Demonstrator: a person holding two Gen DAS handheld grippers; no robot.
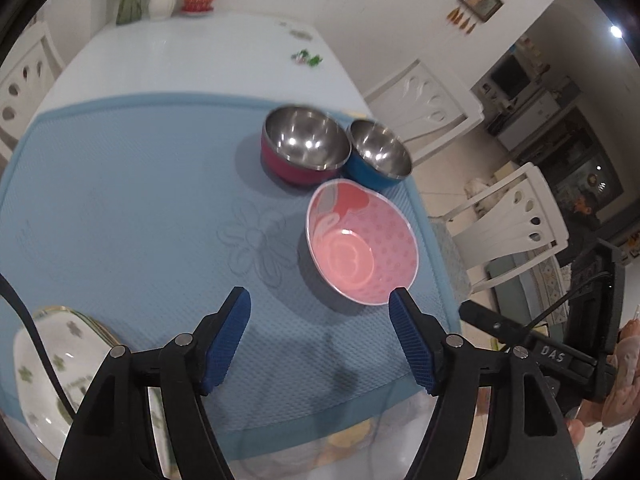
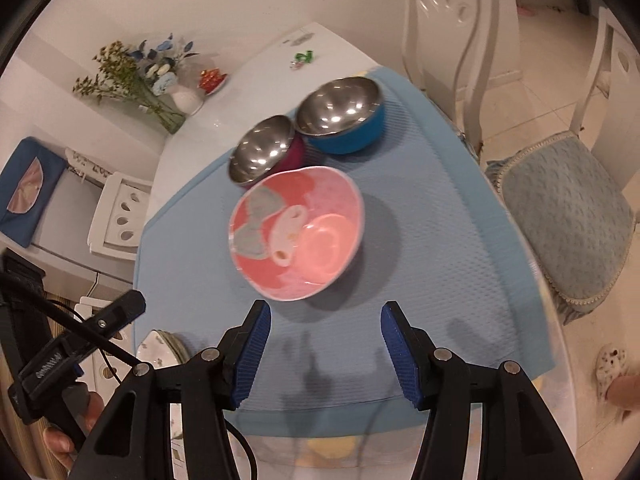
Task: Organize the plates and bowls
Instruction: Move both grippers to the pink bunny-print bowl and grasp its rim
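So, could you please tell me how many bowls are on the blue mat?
3: a pink bowl nearest, the magenta steel bowl behind it, and the blue steel bowl touching that one. Stacked floral dishes sit apart.

Both views are evenly lit by indoor light from above. Bright glints are seen inside the two steel bowls, and glare is cast on the bare white counter at the far end. Soft shadows are thrown on the blue mat. Motion blur softens the pink bowl. Straight edges are bent near the dark fisheye rim.
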